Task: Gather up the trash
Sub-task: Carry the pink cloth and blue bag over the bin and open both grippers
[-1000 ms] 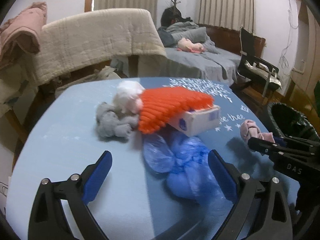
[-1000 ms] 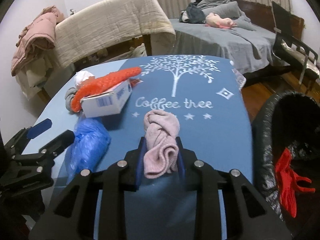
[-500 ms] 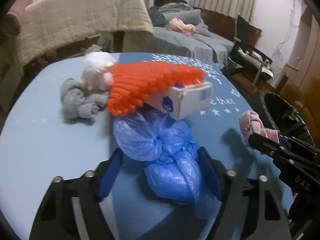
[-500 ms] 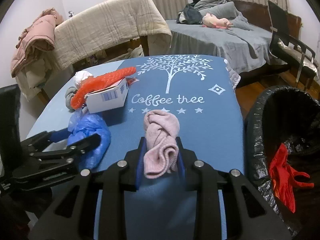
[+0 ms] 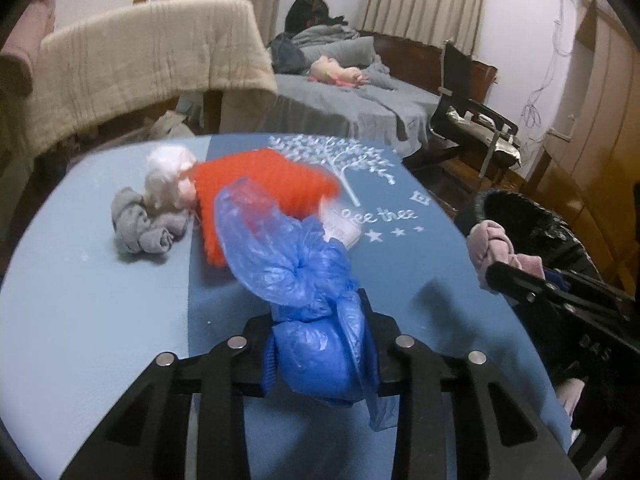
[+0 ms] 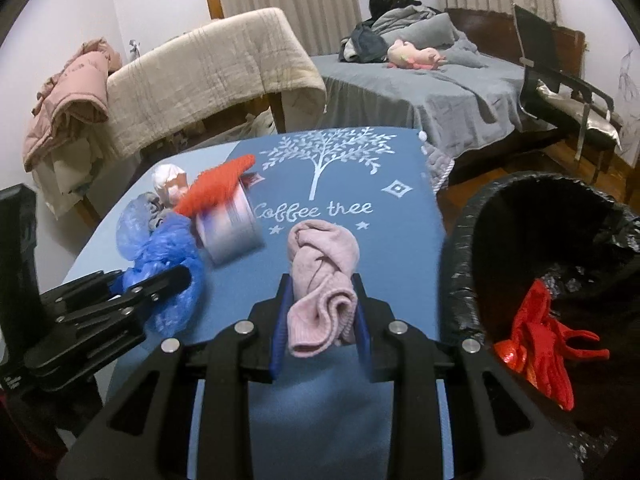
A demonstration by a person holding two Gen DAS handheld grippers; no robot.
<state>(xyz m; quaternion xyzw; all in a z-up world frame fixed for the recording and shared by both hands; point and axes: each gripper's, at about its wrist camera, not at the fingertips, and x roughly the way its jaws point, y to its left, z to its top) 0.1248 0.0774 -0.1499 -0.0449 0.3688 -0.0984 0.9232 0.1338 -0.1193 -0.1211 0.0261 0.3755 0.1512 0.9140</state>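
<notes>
My left gripper (image 5: 320,344) was closing on the blue plastic bag (image 5: 308,280), which a second earlier lay loose on the desk (image 5: 100,300), while my right gripper (image 6: 320,320) held the pink sock (image 6: 320,280) beside the bin (image 6: 560,240), so both looked bin-ready.

On the bench (image 6: 400,240), the box (image 6: 228,232) lies left of the sock (image 6: 324,280); the bin (image 6: 560,280) stands right of the bench.

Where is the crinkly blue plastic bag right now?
The blue plastic bag sits between the closing jaws of the left gripper, over the blue tablecloth. Its loose end reaches toward the orange knitted thing and the small box.
</notes>
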